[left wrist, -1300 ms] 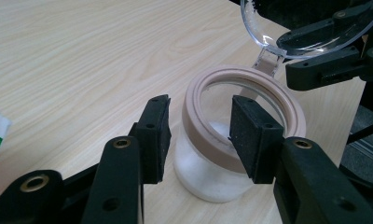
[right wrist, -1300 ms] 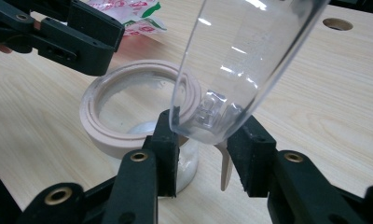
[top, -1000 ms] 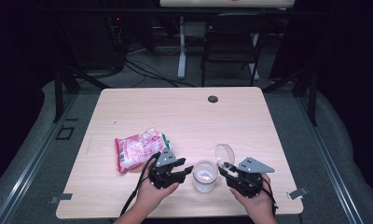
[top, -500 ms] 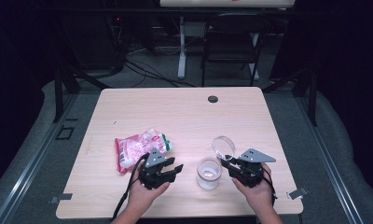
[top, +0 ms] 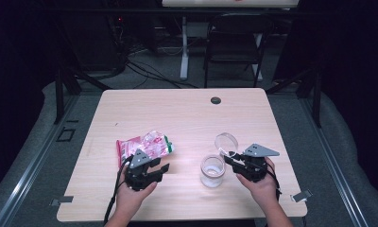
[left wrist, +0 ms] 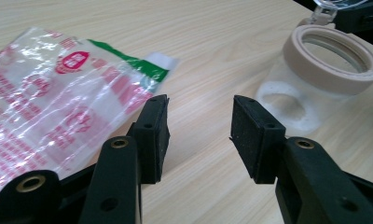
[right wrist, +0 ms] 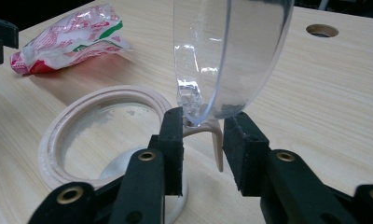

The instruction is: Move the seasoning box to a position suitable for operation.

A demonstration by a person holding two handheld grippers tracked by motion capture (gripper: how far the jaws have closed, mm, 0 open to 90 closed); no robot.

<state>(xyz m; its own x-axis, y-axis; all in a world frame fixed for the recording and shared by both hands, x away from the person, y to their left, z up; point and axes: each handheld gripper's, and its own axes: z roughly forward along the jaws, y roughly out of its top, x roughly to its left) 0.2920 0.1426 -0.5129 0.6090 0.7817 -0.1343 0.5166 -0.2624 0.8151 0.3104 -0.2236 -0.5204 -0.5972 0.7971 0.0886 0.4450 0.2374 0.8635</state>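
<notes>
A clear jar (top: 212, 171) with a beige rim (left wrist: 335, 51) stands on the table near the front right. Its clear hinged lid (top: 226, 141) is tipped up and open. In the right gripper view the lid (right wrist: 231, 56) rises between the two pads. My right gripper (right wrist: 203, 123) has just been opening and straddles the lid's lower edge at the hinge without a firm squeeze. A pink, white and green snack bag (top: 143, 145) lies flat to the left. My left gripper (top: 159, 166) is open and bare just right of the bag (left wrist: 58, 98), its jaws pointing toward the jar.
A round cable hole (top: 216, 100) sits at the back of the wooden table (top: 177, 118). Behind the table stand a black chair (top: 234, 47) and cables on the floor. Metal brackets (top: 301, 195) stick out at the front corners.
The left gripper has drawn away from the jar to the left, ending beside the bag. The right gripper has shifted slightly right and the lid has swung further up.
</notes>
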